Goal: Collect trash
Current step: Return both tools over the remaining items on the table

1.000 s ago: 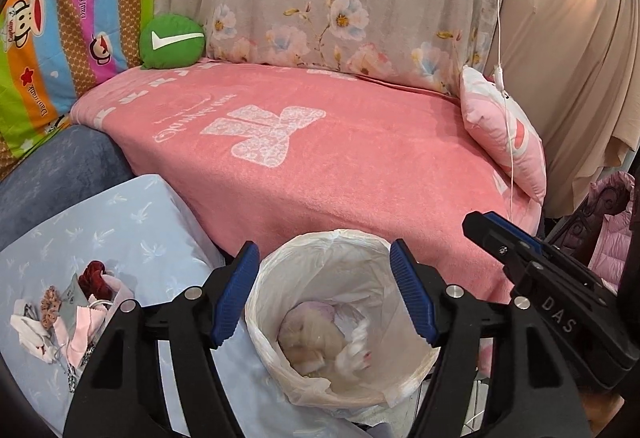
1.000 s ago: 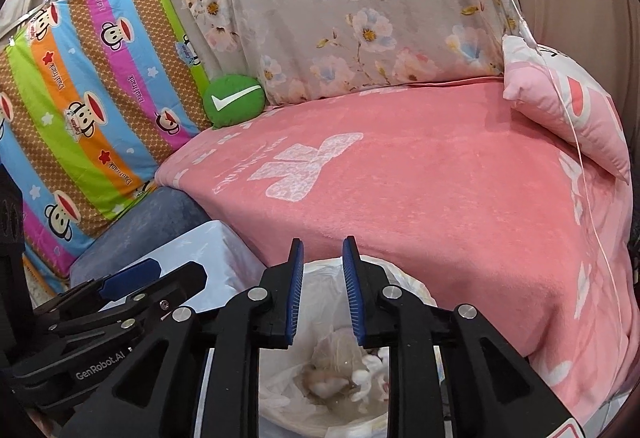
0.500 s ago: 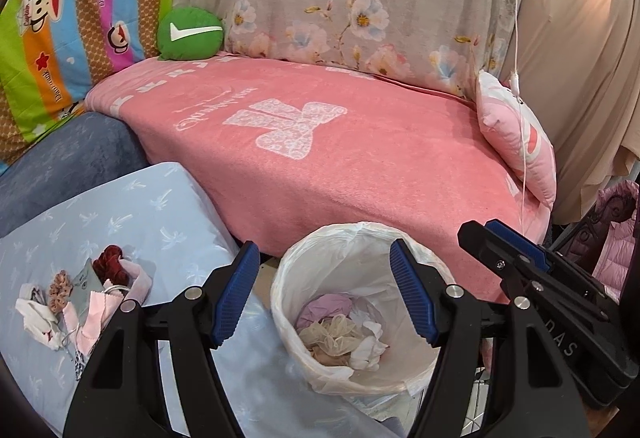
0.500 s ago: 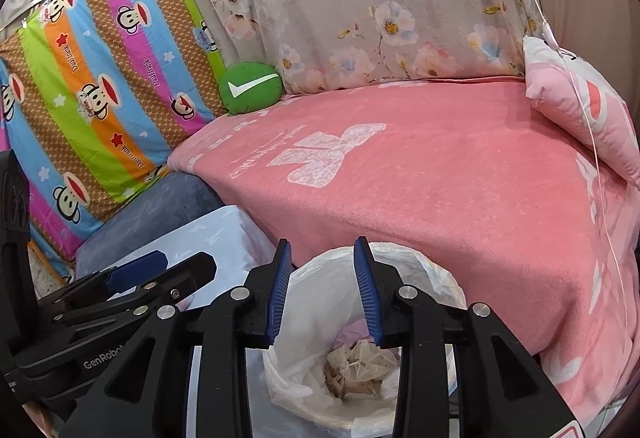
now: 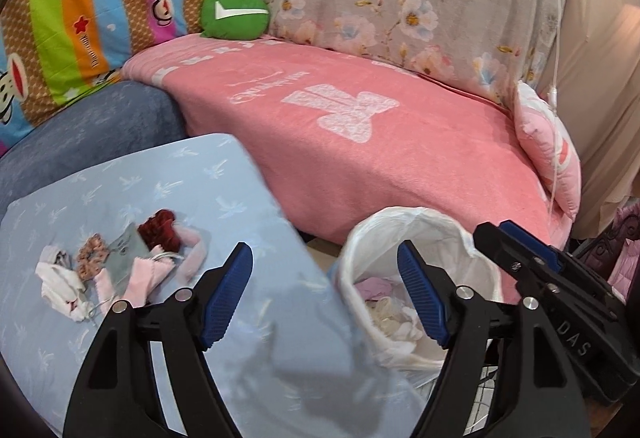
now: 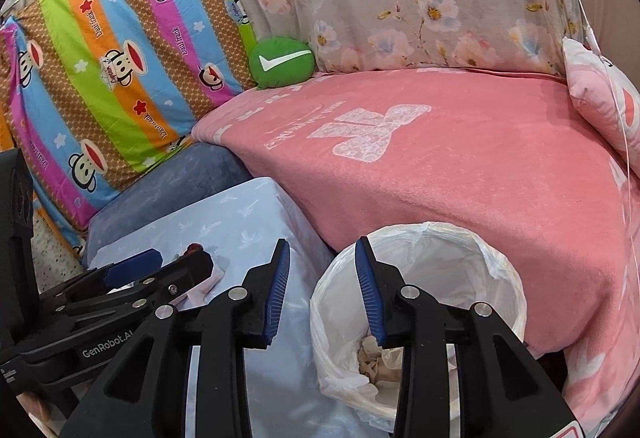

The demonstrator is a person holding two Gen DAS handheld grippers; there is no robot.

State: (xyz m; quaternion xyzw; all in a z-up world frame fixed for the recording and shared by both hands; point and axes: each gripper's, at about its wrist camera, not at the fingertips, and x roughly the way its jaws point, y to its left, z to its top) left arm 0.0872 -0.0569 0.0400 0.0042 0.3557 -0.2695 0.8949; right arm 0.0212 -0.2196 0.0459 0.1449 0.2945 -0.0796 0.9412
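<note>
Both grippers have swung away from over the bin toward the blue-covered surface, and both sets of jaws have just been opening, with nothing between them.

From the left wrist, the left gripper [image 5: 324,290] stands wide and empty. The trash pile [image 5: 116,262] lies on the blue cloth [image 5: 224,198], well to the left of the jaws: crumpled white tissue, pink scraps, a dark red wad and a thin wire loop. It looks light, soft and loose, so a pinch low on a bunched tissue edge should hold better than one on the flat scraps. The lined bin [image 5: 420,278] sits just right of the cloth, already holding crumpled pieces.

From the right wrist, the right gripper [image 6: 322,290] is parted moderately and empty, beside the bin [image 6: 424,302]. Here the left gripper [image 6: 160,278] hides nearly all of the pile; only the left view shows it fully.
</note>
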